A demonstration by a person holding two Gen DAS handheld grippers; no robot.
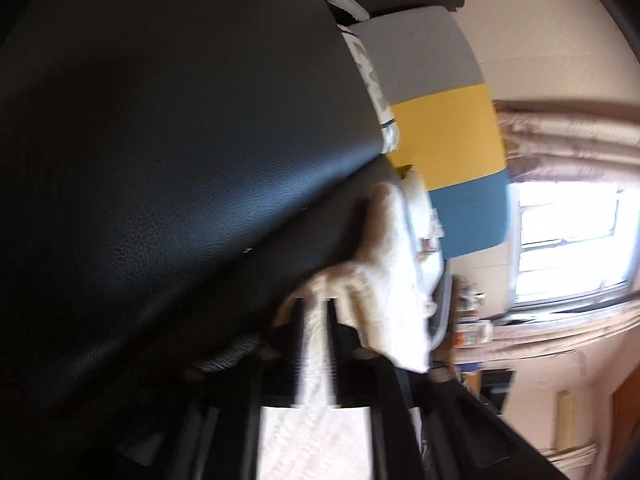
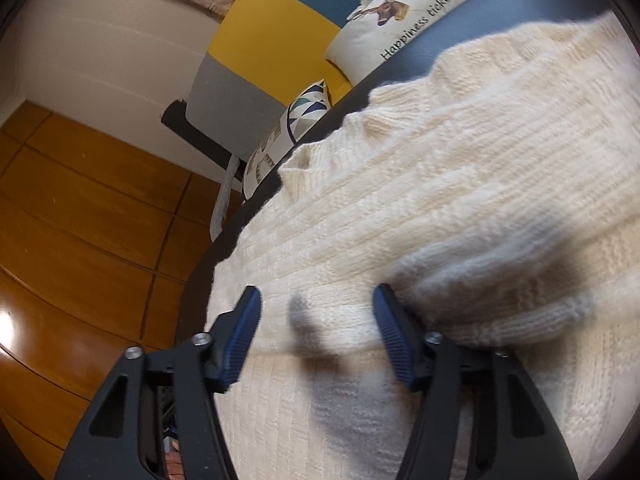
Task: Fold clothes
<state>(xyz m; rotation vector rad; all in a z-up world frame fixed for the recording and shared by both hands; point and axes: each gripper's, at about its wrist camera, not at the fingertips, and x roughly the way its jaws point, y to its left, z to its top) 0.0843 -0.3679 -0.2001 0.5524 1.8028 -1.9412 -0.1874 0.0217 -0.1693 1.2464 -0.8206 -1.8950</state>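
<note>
cream knit sweater [image 2: 460, 184] lies spread on the black cushion [image 2: 500, 12], reaching its near-left edge — directly ahead of the right gripper [image 2: 316, 328], jaws spread over a folded edge, pads not pressing. left gripper [image 1: 316, 344] pinches a cloth strip, rolled sideways.

Two printed pillows [image 2: 394, 12] lean against a grey-yellow-blue sofa [image 2: 272, 36].

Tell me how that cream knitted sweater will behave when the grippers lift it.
The cream knitted sweater will probably hang floppy: a strip of it droops limp between the left gripper fingers. Its thick ribbed knit suggests some weight for its size. The fuzzy texture should grip rather than slip, though it may stretch.
</note>
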